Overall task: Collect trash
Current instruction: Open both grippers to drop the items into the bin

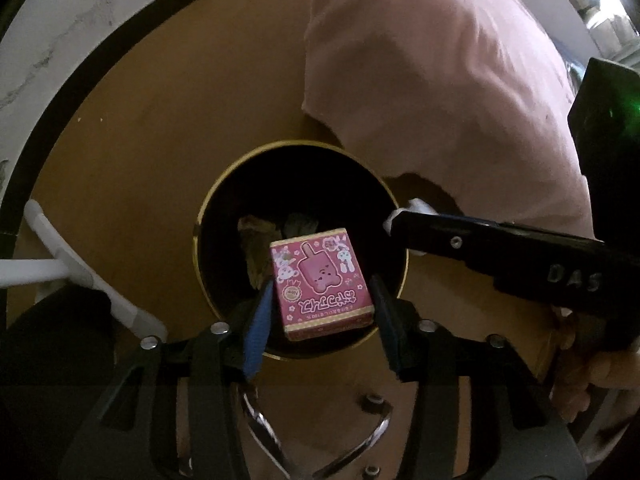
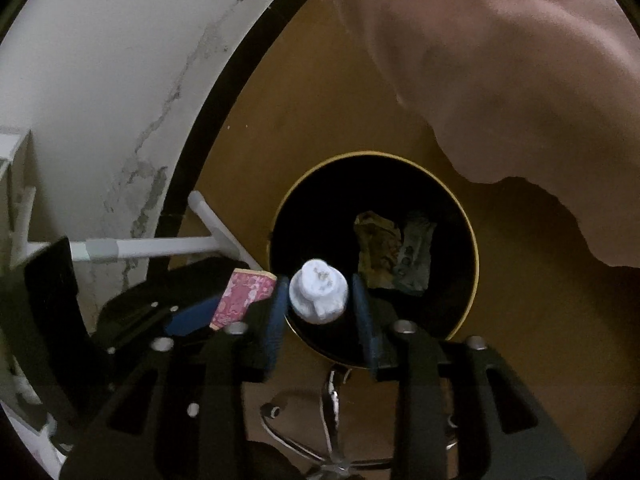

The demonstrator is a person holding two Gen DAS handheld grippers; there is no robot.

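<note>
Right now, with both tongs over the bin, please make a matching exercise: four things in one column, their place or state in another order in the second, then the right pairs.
Things:
1. pink ice-cream box
2. white crumpled tissue
3. crumpled wrappers
4. white pipe frame

Places:
A. lying at the bottom of the black bin
B. held between the left tongs
C. on the floor beside the bin
D. held between the right tongs

Pairs: 1-B, 2-D, 3-A, 4-C

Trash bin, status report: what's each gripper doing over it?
Left gripper shut on pink box, right gripper shut on white wad. Both over bin, wrappers inside. Nothing blocking.
</note>
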